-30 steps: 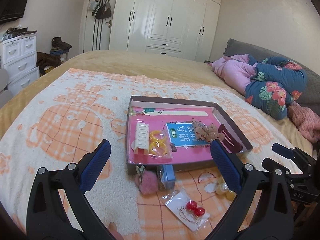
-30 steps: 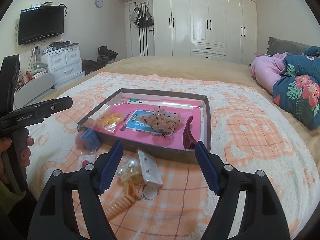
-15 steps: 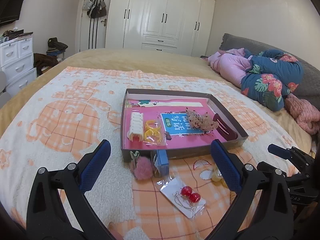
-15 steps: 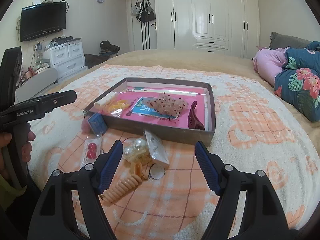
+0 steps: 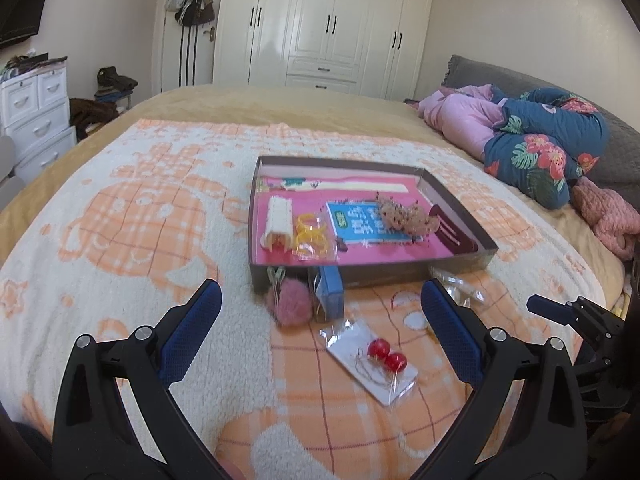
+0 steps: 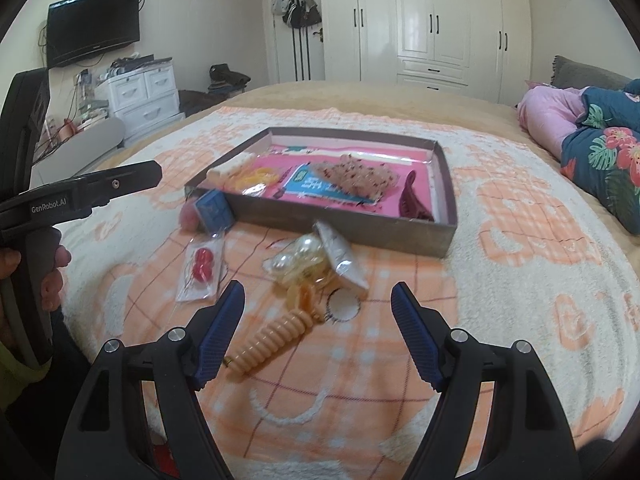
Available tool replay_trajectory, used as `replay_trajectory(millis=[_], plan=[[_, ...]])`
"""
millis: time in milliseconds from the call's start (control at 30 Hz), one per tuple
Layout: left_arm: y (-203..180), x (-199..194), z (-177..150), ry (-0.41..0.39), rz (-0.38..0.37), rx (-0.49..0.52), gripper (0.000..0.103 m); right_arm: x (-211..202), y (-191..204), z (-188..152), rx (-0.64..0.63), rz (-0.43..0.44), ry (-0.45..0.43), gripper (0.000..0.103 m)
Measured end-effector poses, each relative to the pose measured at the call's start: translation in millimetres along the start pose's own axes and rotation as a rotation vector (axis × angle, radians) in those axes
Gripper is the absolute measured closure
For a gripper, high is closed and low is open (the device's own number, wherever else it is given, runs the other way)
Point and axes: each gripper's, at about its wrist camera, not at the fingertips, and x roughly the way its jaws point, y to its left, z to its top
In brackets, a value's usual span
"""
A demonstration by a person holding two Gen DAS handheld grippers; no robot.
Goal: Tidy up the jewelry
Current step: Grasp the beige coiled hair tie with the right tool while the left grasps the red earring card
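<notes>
— Where did your left camera look from?

— It sat on my left gripper [image 5: 320, 320], low over the blanket [image 5: 120, 240], and faced down along its fingers toward the cardboard tray [image 5: 460, 208] and, beyond it, the white wardrobe [image 5: 332, 20]. The packet of red earrings [image 5: 376, 360] lay nearest to it.

— And the right one?

— It rode my right gripper [image 6: 318, 320], angled down the same way from further right, close over the cream spiral hair tie [image 6: 276, 336].

— What did both see?

— Both took in the tray, the earrings packet, the blue box [image 6: 214, 210] and the wardrobe. Each also caught the other gripper at its edge.
</notes>
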Motion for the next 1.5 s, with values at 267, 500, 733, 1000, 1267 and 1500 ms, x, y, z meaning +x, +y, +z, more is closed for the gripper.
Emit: replay_trajectory(millis=[267, 500, 733, 1000, 1267, 1500], plan=[[-2.0, 7.7, -18.9, 0.082, -0.018, 0.001, 0.012, 13.7, 7.7, -10.0, 0.030, 0.024, 0.061, 0.030], [-5.7, 21.0, -30.3, 0.134, -0.021, 0.011, 0.012, 29.2, 15.7, -19.5, 0.062, 0.042, 0.119, 0.031], [-8.3, 38.8, -36.4, 0.200, -0.042, -0.004, 0.012, 34.8, 19.3, -24.4, -0.004, -0.025, 0.112, 0.056], [-22.8, 59.2, -41.9, 0.258, -0.063, -0.007, 0.012, 30.3, -3.9, -27.7, 0.027, -0.032, 0.099, 0.086], [-36.7, 67.4, -42.6, 0.260, -0.030, 0.043, 0.033, 19.4, -15.1, -26.6, 0.049, -0.032, 0.086, 0.086], [-40.4, 62.7, -44.3, 0.255, -0.043, 0.073, 0.064, 8.7, -22.2, -26.0, 0.061, -0.044, 0.064, 0.086]])
